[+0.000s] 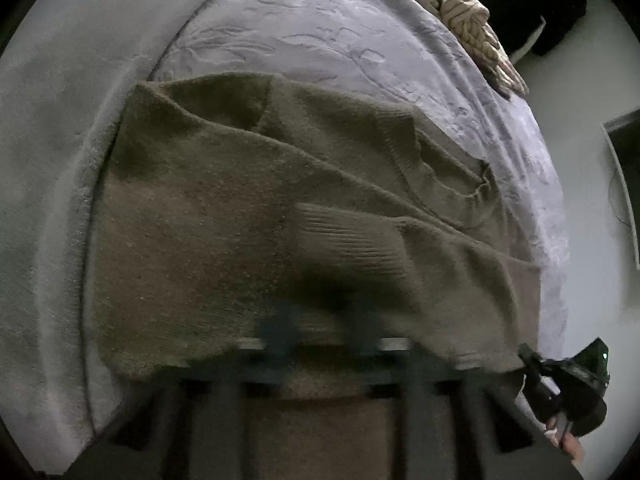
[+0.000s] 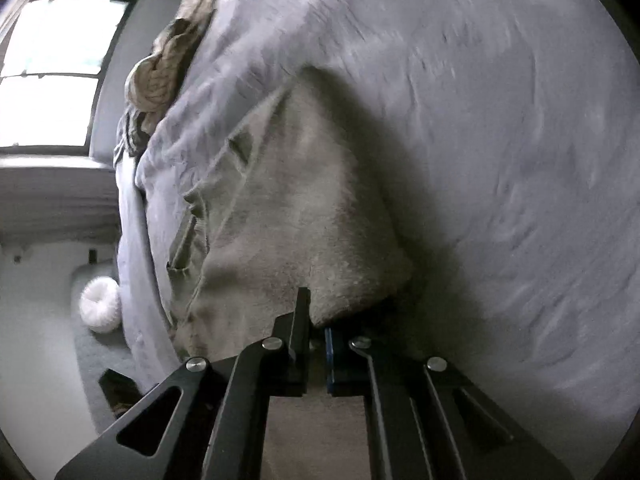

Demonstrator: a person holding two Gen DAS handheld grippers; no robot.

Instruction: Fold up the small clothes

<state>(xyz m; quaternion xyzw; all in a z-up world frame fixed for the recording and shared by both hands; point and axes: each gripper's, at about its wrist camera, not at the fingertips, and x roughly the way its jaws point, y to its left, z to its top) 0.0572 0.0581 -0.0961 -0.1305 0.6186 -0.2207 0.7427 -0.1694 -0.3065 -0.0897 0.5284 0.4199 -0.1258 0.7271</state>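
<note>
A brown-grey knit sweater lies on a lavender bedspread, partly folded with a ribbed cuff on top. My left gripper is blurred at the sweater's near edge; its fingers seem closed on the fabric. My right gripper is shut on a corner of the same sweater, which drapes away from the jaws. The right gripper also shows at the lower right of the left wrist view, at the sweater's right corner.
A beige knotted knit cushion lies at the bed's far edge, also in the right wrist view. A white round pouf stands on the floor beside the bed. A bright window is on the left wall.
</note>
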